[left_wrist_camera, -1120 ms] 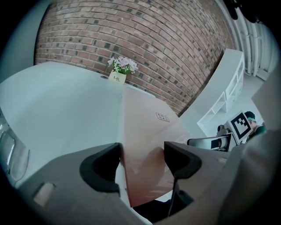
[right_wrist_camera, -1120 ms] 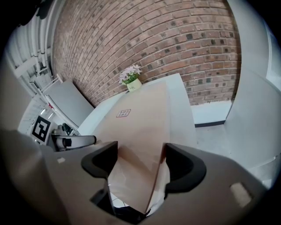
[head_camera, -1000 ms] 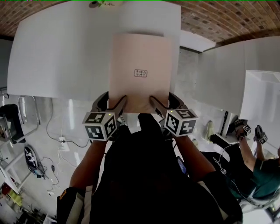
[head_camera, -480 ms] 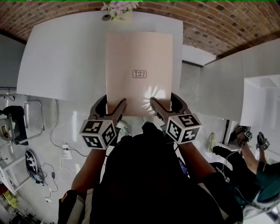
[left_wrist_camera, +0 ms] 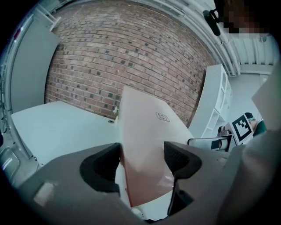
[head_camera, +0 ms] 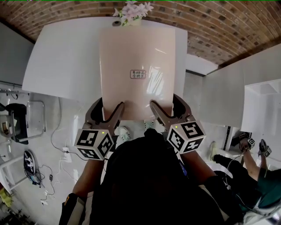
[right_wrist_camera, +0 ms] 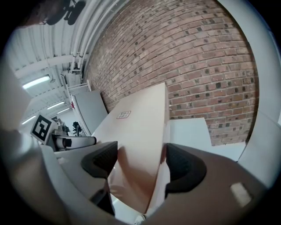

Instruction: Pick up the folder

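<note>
Folder [head_camera: 137, 72], pale pink, is held up over the white bench [head_camera: 61, 61]. The left tongs [head_camera: 107, 110] are clamped on its near left corner, the right tongs [head_camera: 167, 107] on its near right corner.

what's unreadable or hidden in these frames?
- Label print on the folder: too small, every view.
- Flowers, head view: base hidden behind the folder.
- Table stretch under the folder, head view: covered by it.
- Folder's near corners, head view: partly covered by left claw and right claw.
</note>
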`<act>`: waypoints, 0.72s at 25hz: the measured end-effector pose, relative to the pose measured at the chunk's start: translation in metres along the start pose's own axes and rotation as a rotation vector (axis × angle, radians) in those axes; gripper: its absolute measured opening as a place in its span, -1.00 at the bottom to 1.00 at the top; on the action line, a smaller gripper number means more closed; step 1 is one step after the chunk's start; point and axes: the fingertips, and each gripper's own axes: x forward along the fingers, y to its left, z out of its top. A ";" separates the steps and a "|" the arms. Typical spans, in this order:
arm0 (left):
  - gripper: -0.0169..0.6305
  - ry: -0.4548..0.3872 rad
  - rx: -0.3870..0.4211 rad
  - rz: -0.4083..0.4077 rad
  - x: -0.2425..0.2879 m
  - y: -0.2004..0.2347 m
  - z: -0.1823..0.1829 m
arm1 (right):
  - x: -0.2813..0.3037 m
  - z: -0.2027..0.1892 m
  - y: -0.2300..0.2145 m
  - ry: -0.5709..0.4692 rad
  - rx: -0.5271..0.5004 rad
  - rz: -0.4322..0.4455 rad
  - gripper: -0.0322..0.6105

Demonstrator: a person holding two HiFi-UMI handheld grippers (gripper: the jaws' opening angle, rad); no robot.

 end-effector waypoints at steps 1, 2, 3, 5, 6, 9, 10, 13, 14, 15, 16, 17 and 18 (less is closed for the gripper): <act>0.04 -0.013 0.002 0.005 -0.005 0.000 0.003 | -0.002 0.003 0.004 -0.009 -0.003 0.004 0.18; 0.04 -0.025 0.004 0.008 -0.010 -0.001 0.006 | -0.005 0.005 0.008 -0.019 -0.004 0.007 0.18; 0.04 -0.037 0.006 0.010 -0.014 -0.002 0.009 | -0.007 0.008 0.011 -0.028 -0.007 0.010 0.18; 0.04 -0.057 0.011 0.011 -0.022 -0.002 0.015 | -0.010 0.013 0.018 -0.044 -0.015 0.016 0.18; 0.04 -0.066 0.015 0.012 -0.026 -0.001 0.018 | -0.011 0.016 0.022 -0.052 -0.020 0.019 0.18; 0.04 -0.090 0.028 0.013 -0.037 0.001 0.026 | -0.014 0.023 0.034 -0.072 -0.042 0.027 0.18; 0.04 -0.096 0.033 0.014 -0.040 0.000 0.028 | -0.016 0.025 0.037 -0.078 -0.048 0.030 0.18; 0.04 -0.111 0.046 0.017 -0.046 -0.002 0.033 | -0.020 0.029 0.041 -0.095 -0.062 0.036 0.18; 0.04 -0.114 0.047 0.018 -0.048 -0.002 0.034 | -0.021 0.030 0.043 -0.100 -0.068 0.036 0.18; 0.04 -0.117 0.048 0.019 -0.050 -0.001 0.034 | -0.021 0.031 0.045 -0.104 -0.075 0.037 0.17; 0.04 -0.119 0.047 0.019 -0.052 0.000 0.034 | -0.022 0.031 0.047 -0.106 -0.081 0.037 0.17; 0.04 -0.120 0.047 0.020 -0.055 0.001 0.034 | -0.022 0.031 0.050 -0.108 -0.085 0.037 0.17; 0.04 -0.121 0.048 0.020 -0.057 0.002 0.034 | -0.023 0.030 0.052 -0.108 -0.087 0.036 0.17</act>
